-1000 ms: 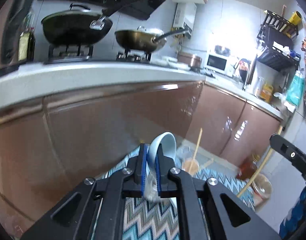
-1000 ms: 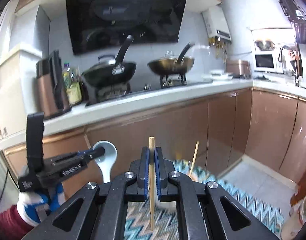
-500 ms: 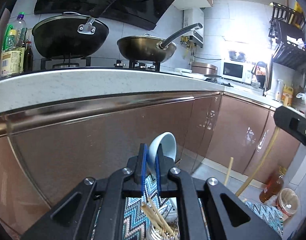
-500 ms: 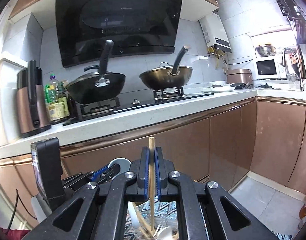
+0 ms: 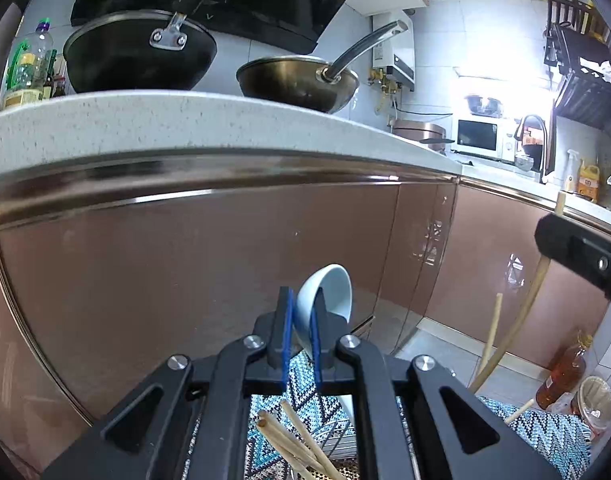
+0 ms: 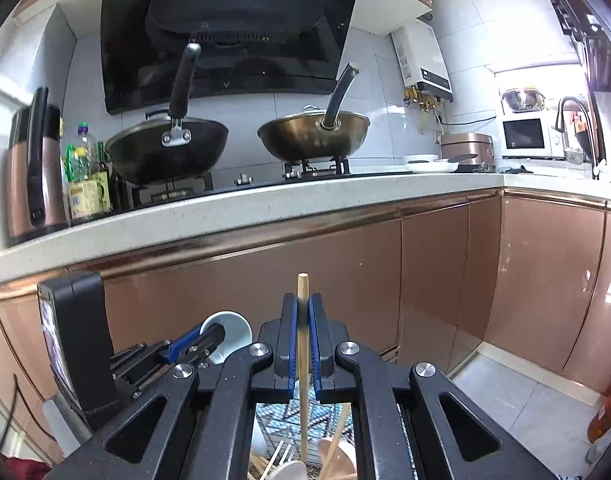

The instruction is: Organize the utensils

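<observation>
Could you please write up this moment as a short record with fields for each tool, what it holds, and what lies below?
Left tool: shut on the white spoon, bowl end up
Right tool: shut on the wooden chopstick, held upright
Below the tools: wire rack already holding chopsticks and spoons
Underneath: zigzag-patterned cloth
Background: two woks on the stove, countertop, copper-coloured cabinets

We are in a home kitchen: a black lidded wok (image 6: 167, 152) and a brass-coloured wok (image 6: 313, 136) sit on a gas hob under a glossy black extractor hood (image 6: 229, 28), on a speckled white worktop (image 6: 233, 210) above copper-brown cabinet doors (image 6: 433, 272), with a white microwave (image 6: 525, 138) toward its far right corner.
</observation>
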{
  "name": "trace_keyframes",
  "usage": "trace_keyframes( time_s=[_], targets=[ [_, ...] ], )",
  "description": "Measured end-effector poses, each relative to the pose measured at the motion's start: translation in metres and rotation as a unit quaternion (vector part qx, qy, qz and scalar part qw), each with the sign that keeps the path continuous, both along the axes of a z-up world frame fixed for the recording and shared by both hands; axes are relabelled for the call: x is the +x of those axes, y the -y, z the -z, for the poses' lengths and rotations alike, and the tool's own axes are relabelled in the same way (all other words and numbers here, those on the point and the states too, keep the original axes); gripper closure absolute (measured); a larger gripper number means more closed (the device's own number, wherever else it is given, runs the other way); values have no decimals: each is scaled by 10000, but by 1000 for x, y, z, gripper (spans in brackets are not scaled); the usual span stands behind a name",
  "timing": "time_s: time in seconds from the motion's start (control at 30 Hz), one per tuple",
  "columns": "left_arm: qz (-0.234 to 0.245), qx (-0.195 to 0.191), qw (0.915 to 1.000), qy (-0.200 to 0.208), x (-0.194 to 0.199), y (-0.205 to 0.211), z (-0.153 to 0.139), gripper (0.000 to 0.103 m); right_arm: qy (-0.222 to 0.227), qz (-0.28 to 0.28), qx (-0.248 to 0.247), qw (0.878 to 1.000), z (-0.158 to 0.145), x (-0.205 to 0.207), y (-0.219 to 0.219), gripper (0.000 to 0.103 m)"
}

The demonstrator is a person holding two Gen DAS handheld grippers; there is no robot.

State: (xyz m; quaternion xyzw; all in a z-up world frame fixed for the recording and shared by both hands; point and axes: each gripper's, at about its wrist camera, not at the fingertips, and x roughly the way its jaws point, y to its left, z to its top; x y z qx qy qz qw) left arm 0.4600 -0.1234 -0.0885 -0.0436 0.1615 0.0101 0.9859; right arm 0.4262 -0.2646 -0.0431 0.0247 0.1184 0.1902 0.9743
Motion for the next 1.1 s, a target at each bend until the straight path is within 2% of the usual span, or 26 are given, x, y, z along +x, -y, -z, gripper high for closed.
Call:
trace_keyframes(
  time_s=[0.27,0.53,0.6,0.7,0.93,1.03,1.1],
  targets=[
    [-96,17,9999,-90,3,2,24,95,-333,64,-63,9994,35,6,1,97],
    [-71,-37,10000,-25,-6,1,25,93,-585,114,-65,9982,48,2,3,97],
    [-31,-48,10000,-30,-10,-1,21,91,-600,133,-69,9981,47,0,4,90],
    [-6,-74,9999,82,-19,-5,12,82,-596,217,-59,9980,42,-6,6,78],
    [-24,-32,9996,282,-51,-19,-18,70,-540,371,10,9978,27,-31,11,70],
    [-29,-31,9995,297,-74,-28,-30,61,-507,431,7,9978,21,-51,12,63],
    [10,-27,9996,277,-92,-33,-37,60,-512,468,-32,9976,19,-62,10,61]
  ],
)
